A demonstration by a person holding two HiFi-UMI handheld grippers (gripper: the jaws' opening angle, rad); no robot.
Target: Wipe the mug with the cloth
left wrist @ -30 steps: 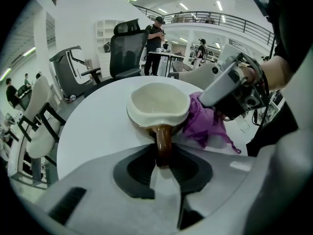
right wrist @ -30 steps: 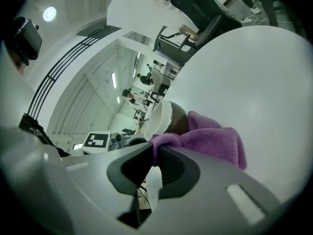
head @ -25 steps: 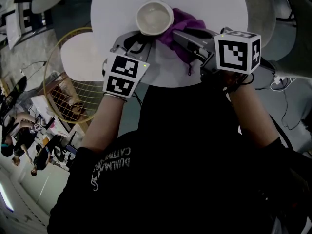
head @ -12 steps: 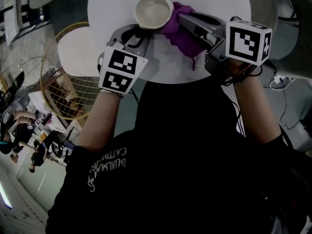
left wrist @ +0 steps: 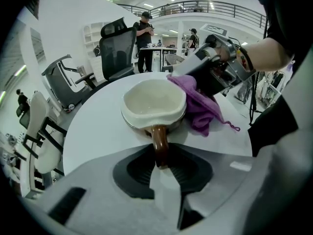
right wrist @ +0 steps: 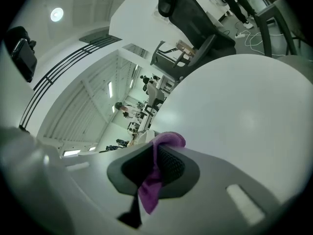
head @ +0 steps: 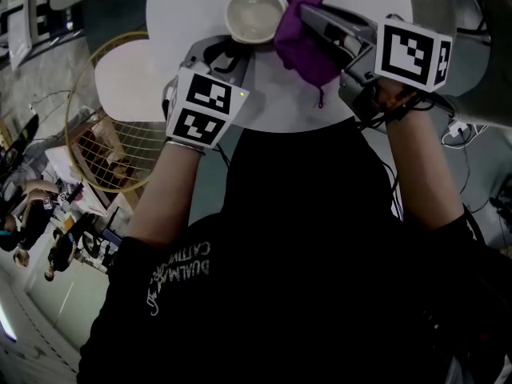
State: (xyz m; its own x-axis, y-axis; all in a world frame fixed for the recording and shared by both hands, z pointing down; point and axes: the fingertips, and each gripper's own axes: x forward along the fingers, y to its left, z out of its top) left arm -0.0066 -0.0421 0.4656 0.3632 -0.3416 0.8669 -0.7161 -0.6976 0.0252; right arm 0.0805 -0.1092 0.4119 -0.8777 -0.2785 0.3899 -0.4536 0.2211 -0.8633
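— Counting what's here?
— One mug, one cloth.
— The mug?
— Cream inside, brown handle, upright on the white surface. My left tongs clench its handle; my right tongs clench the purple cloth touching its side.

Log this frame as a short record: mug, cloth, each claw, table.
mug: cream inside, brown handle, upright on the table
cloth: purple, bunched against the mug's side
left claw: shut on the mug by its handle
right claw: shut on the cloth
table: round, white
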